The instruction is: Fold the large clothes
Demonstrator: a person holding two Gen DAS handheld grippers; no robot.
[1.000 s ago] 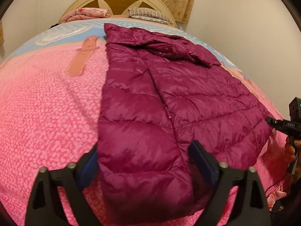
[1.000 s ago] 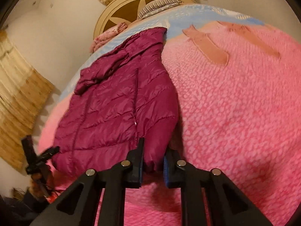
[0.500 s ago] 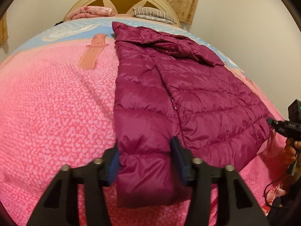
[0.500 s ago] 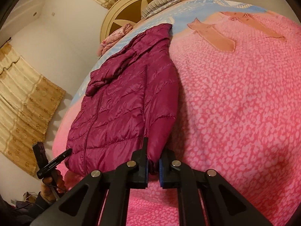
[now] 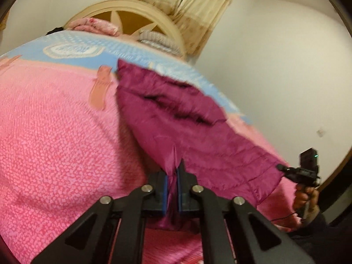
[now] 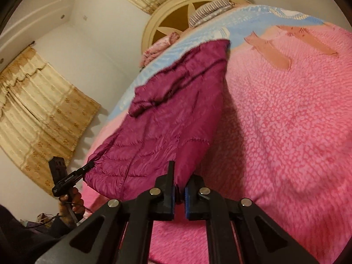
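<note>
Across the pink bed (image 5: 55, 143) lies the magenta puffer jacket (image 5: 198, 136), its near hem lifted off the cover. From the left wrist, the left tongs (image 5: 172, 182), having just closed, pinch a bunched fold of hem, and the right tongs (image 5: 286, 169) show far right. Only the right wrist view shows the right tongs (image 6: 179, 189) clamped on the hem's other corner and a second curtain (image 6: 44, 114) at left.

We see a home bedroom, our view filled by a bed with pink patterned bedspread (image 5: 55, 143), arched cream headboard (image 5: 132, 11), striped pillow (image 5: 158, 39), beige curtains (image 6: 39, 101), plain white walls (image 5: 275, 55)
</note>
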